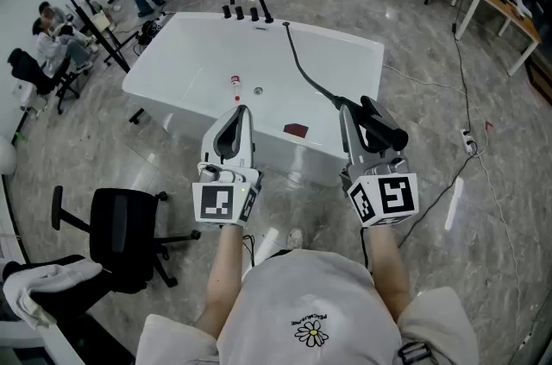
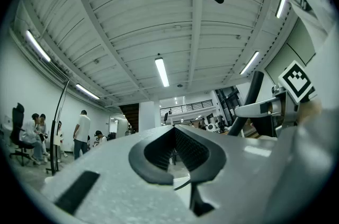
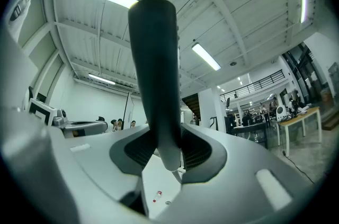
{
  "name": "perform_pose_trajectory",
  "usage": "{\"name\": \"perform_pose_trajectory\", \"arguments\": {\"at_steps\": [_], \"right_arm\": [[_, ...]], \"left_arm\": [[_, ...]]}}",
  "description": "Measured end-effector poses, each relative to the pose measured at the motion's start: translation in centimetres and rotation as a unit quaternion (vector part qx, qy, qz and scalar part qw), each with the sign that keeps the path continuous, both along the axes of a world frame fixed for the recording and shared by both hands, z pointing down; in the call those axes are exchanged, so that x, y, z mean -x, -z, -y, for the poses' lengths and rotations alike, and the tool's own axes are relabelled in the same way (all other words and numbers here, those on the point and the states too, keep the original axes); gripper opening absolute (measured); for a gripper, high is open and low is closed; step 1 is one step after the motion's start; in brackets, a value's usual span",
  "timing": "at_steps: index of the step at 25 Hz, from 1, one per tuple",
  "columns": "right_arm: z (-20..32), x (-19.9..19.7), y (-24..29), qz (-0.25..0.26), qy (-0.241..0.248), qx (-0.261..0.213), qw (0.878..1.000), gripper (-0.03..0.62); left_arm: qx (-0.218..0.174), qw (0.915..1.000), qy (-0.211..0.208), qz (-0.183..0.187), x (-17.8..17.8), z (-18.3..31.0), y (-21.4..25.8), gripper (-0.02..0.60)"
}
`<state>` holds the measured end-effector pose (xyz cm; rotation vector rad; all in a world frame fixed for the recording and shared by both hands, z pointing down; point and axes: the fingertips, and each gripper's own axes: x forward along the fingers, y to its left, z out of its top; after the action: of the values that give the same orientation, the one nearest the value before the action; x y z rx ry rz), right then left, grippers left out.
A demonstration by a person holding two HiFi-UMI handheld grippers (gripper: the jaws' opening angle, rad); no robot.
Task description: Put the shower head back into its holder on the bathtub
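While you stand at the near side of the white bathtub [image 1: 203, 53], your right gripper [image 1: 358, 120] has the shower head [image 1: 384, 133] clamped by its dark handle. The right gripper view shows that handle [image 3: 153, 74] standing upright between the two ribbed pads, with the jaws spread wide and pressing on it. From the handle's lower end a dark hose [image 1: 302, 66] curves across the tub to the far rim, just right of the black tap [image 1: 247, 1]. So the shower head is up in your jaws over the near edge of the tub, well apart from the tap end. Your left gripper [image 1: 240, 118] hangs beside the right one with its jaws closed together on nothing [image 2: 174, 130]. A small red-and-white bottle [image 1: 235, 82] lies on the tub floor near the drain [image 1: 258, 91].
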<state>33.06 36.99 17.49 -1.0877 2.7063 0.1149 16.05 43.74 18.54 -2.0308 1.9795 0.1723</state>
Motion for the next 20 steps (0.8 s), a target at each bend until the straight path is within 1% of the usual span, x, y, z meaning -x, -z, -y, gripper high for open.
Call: {"name": "perform_pose_trajectory", "arguments": {"at_steps": [11,20], "right_arm": [[0.7,0.4,1.3,0.011,-0.011,-0.014,1.000,0.138],[0.9,2.6,2.5,0.009,0.002,-0.034,0.999,0.138]], "left_arm": [[0.004,1.0000,-0.007,-0.002,1.0,0.9,-0.7,0.000],[0.019,0.9996,-0.010,-0.016,3.1,2.0,-1.9,0.000]]}}
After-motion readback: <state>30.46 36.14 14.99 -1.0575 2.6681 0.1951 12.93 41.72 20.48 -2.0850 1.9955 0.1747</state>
